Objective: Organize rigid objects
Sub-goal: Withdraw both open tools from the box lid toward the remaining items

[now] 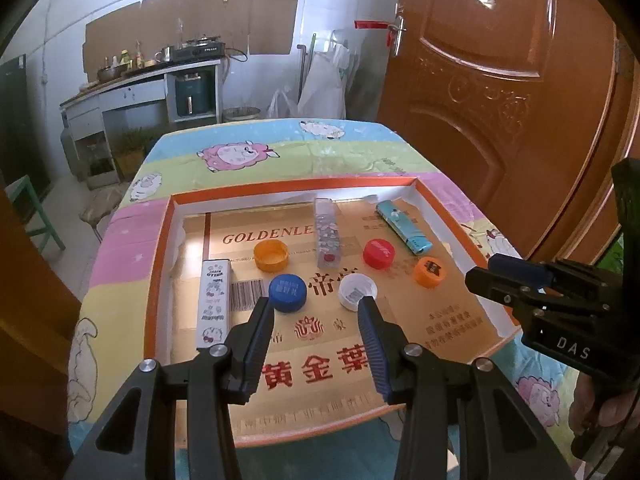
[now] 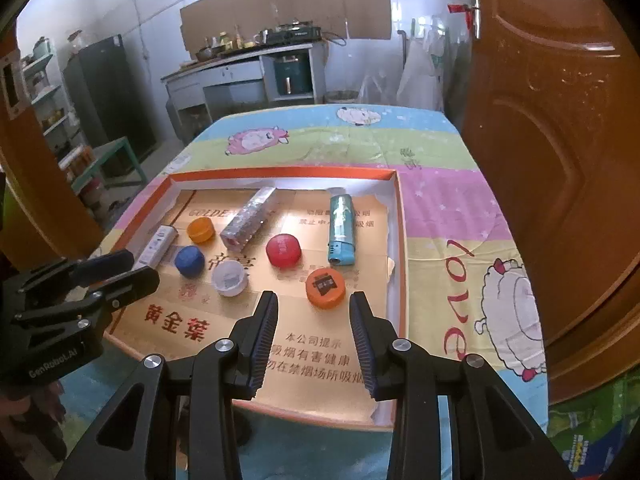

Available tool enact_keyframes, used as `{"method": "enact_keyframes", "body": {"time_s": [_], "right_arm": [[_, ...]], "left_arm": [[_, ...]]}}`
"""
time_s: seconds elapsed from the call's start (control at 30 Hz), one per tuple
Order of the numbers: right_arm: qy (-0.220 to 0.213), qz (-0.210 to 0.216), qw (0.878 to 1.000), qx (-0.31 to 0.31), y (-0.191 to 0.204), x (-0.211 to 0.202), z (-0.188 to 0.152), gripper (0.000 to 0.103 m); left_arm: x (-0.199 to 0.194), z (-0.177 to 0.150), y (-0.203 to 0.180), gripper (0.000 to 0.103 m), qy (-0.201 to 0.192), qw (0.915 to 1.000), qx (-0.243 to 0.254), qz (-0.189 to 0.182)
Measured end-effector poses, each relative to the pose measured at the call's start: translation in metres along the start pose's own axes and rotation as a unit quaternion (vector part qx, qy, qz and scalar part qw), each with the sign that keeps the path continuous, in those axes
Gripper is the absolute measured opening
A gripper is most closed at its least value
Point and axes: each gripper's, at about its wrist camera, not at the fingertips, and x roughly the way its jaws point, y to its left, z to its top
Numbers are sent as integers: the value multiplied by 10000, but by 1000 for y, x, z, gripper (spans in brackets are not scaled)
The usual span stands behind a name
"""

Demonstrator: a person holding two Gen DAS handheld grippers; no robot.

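A shallow orange-rimmed box (image 1: pixel 160 248) (image 2: pixel 396 216) lies on the table and holds loose items. Caps: yellow-orange (image 1: pixel 271 255) (image 2: pixel 201 230), blue (image 1: pixel 287 293) (image 2: pixel 189 261), white (image 1: pixel 357 291) (image 2: pixel 229 278), red (image 1: pixel 379 253) (image 2: pixel 283 251), orange with a dark mark (image 1: pixel 429 271) (image 2: pixel 325 287). A white printed stick box (image 1: pixel 215 304) (image 2: pixel 156 246), a patterned clear stick (image 1: pixel 327 231) (image 2: pixel 250 218) and a teal lighter (image 1: pixel 403 227) (image 2: pixel 341 229) lie there too. My left gripper (image 1: pixel 316 306) is open and empty, just short of the blue and white caps. My right gripper (image 2: pixel 314 300) is open and empty, just short of the marked orange cap.
The table wears a sheep-print cloth (image 1: pixel 240 152) (image 2: pixel 500 280). A brown door (image 1: pixel 500 92) (image 2: pixel 560 160) stands close on the right. A kitchen counter (image 1: pixel 152 80) and a green stool (image 1: pixel 30 208) stand beyond the table on the left.
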Motion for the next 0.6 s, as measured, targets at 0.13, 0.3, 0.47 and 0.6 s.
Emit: {"method": "enact_keyframes", "body": {"time_s": [0.13, 0.3, 0.47, 0.6], "right_arm": [[-51, -6, 10000, -23, 3, -12, -2, 38], [-123, -22, 9999, -42, 8, -29, -8, 38], [-122, -40, 9999, -78, 13, -42, -16, 38], [-161, -66, 9998, -107, 18, -54, -22, 38]], "left_arm": [[-12, -4, -2, 44, -44, 10000, 8, 3], [-29, -10, -5, 44, -117, 9999, -11, 10], [-45, -18, -6, 44, -172, 9998, -53, 7], [-56, -23, -9, 44, -206, 9998, -38, 12]]}}
